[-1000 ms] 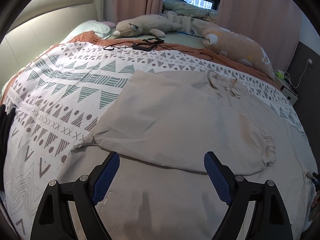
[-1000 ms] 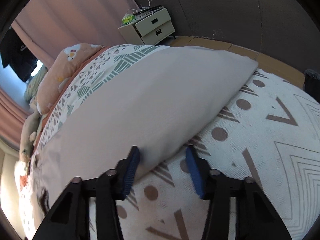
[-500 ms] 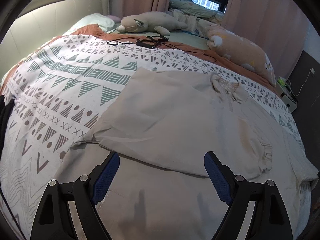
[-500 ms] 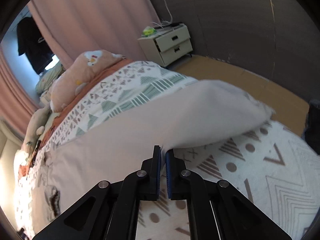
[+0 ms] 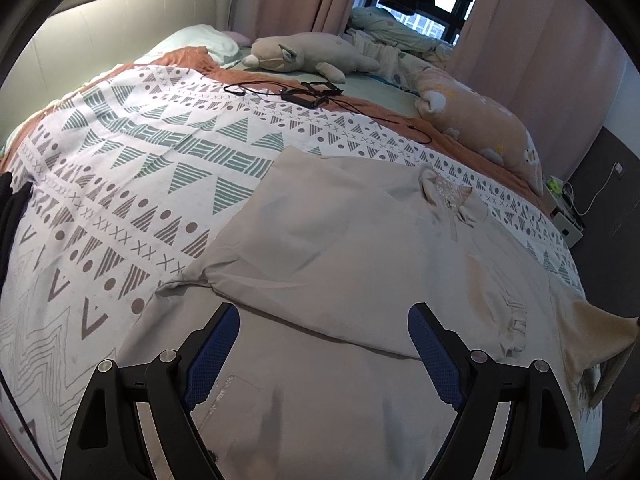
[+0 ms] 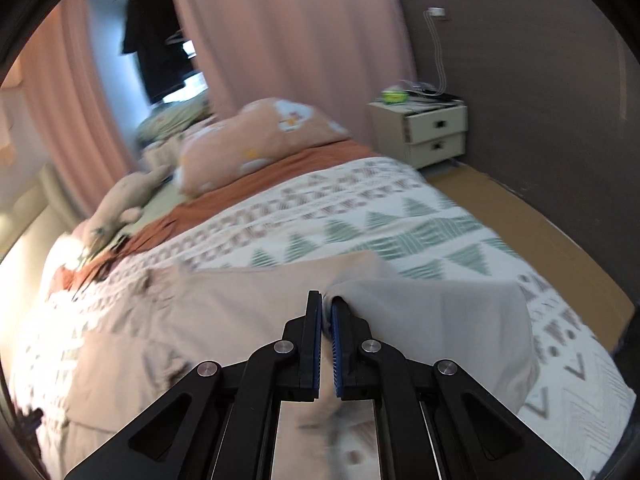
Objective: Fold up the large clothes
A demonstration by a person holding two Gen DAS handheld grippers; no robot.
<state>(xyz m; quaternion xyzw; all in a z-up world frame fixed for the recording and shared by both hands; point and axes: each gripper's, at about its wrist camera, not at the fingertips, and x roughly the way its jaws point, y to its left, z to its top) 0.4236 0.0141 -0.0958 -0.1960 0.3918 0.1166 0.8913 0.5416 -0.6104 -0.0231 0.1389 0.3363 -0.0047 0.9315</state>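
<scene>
A bed under a geometric-print quilt fills the room; pink curtains flank a daylit window, a cream padded headboard curves alongside, and a two-drawer nightstand stands against the dark wall

Garment: plain beige. Bedspread: white, green striped triangles, grey-brown dots, crosses, zigzags. Blanket beneath: rust orange. Pillow: peach, white patches. Curtains: dusty pink. Nightstand: cream. Fingers: black, blue pads.
</scene>
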